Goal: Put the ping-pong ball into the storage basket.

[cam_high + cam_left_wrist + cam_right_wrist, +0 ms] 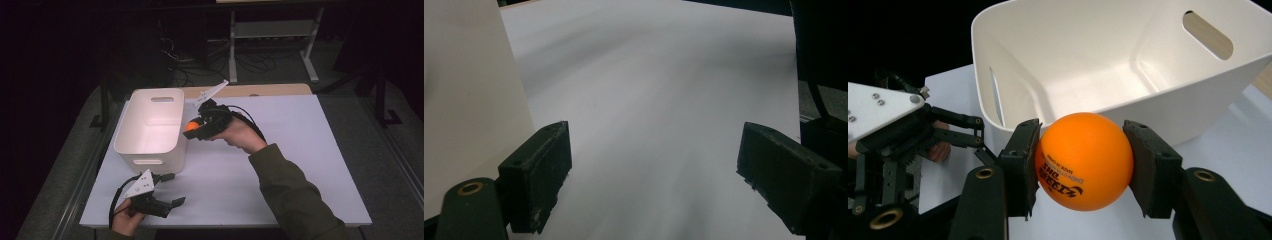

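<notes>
An orange ball (1084, 160) with dark print is clamped between the two black jaws of my right gripper (1082, 162). In the high view that gripper (193, 127) holds the ball (191, 126) in the air, just outside the right rim of the white bin (150, 125). The bin's inside looks bare. My left gripper (172, 189) rests near the table's front left corner, in front of the bin, with its jaws wide apart. In the left gripper view its gripper (654, 175) has only the white tabletop between its pads, and the bin's wall (469, 100) stands at the left.
The white table top (280, 150) stretches wide to the right of the bin. A strip of wood (260, 90) runs along the table's far edge. Beyond it stand a metal frame (272, 35) and loose cables on a dark floor.
</notes>
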Motion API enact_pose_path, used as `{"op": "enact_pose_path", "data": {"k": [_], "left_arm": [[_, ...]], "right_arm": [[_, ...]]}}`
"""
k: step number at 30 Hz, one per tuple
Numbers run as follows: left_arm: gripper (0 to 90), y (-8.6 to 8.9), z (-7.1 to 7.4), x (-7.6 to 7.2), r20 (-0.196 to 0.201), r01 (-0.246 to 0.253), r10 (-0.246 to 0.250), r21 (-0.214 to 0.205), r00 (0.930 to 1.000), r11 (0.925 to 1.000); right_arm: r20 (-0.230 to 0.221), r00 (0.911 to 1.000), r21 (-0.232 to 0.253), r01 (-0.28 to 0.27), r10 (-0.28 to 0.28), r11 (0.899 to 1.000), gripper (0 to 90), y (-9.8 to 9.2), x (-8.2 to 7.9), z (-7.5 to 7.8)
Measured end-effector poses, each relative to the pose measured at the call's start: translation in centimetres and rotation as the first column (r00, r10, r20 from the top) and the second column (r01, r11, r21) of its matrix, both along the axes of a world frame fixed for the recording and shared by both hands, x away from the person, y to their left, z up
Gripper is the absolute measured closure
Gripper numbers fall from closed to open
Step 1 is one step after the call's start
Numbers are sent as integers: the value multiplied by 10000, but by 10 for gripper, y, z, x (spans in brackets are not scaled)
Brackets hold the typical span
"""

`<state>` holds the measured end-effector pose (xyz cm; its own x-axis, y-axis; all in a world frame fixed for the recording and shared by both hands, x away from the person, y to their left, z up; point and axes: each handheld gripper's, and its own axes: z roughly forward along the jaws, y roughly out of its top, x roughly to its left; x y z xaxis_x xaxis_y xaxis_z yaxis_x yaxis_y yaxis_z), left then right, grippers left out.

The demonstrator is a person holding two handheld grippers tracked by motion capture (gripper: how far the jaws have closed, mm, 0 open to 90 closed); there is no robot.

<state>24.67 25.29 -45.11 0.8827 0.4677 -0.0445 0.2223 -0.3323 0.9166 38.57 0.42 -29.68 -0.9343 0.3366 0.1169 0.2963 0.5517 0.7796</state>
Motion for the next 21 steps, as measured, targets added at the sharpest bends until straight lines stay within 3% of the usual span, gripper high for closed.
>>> {"op": "enact_pose_path", "data": {"k": [21], "left_arm": [[141,0,0,0,19,27,-27,19,10000,10000]], "right_arm": [[40,9998,104,-191,191,9998,498,32,9,8]]}}
